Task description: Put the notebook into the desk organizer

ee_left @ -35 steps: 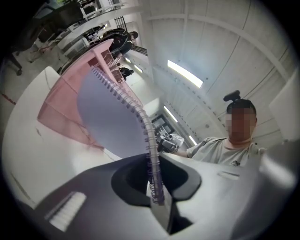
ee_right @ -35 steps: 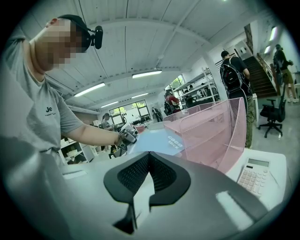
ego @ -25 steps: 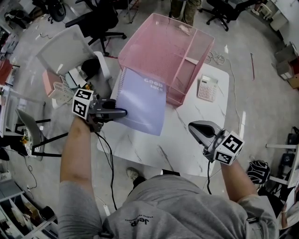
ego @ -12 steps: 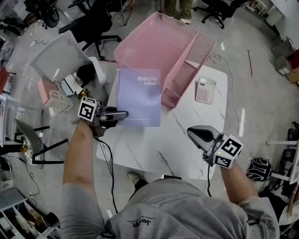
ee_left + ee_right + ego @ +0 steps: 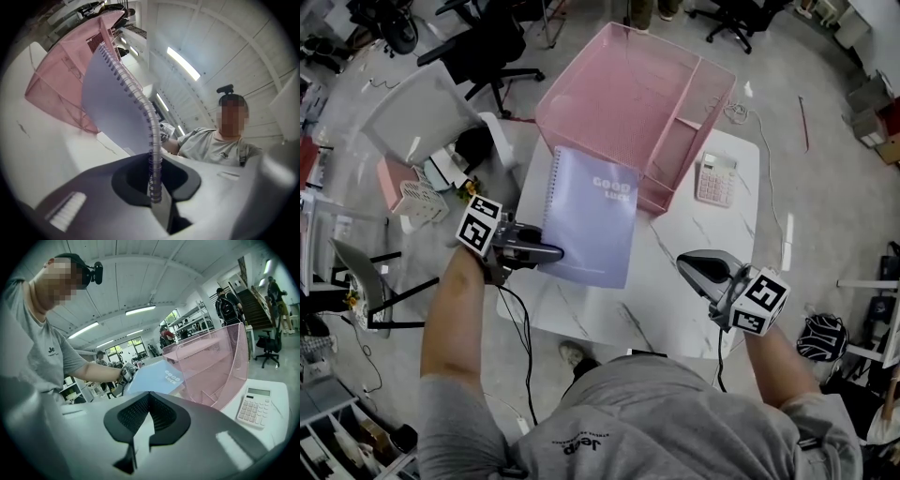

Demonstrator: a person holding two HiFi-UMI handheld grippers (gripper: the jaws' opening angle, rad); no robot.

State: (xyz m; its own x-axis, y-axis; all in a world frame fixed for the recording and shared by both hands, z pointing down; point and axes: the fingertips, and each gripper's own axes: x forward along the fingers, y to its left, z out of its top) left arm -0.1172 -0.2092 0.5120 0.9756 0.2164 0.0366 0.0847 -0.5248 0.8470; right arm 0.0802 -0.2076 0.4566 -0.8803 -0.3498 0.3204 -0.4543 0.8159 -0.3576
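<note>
A lavender spiral notebook [image 5: 591, 216] hangs tilted above the white table [image 5: 694, 272], its top edge near the front of the pink mesh desk organizer [image 5: 637, 103]. My left gripper [image 5: 551, 252] is shut on the notebook's lower left corner, by the wire spiral [image 5: 151, 154]. The notebook [image 5: 110, 108] rises ahead of the jaws toward the organizer [image 5: 61, 70] in the left gripper view. My right gripper [image 5: 692, 267] is shut and empty over the table's right front. From there I see the notebook [image 5: 157, 377] beside the organizer [image 5: 213, 362].
A white calculator [image 5: 715, 178] lies on the table right of the organizer. A small pink basket [image 5: 408, 192] and a grey chair [image 5: 427, 108] stand left of the table. Office chairs and people are farther back.
The left gripper has shifted slightly right and turned the notebook, so it now leans rightward with its top edge at the organizer's front. The right gripper has stayed put.
</note>
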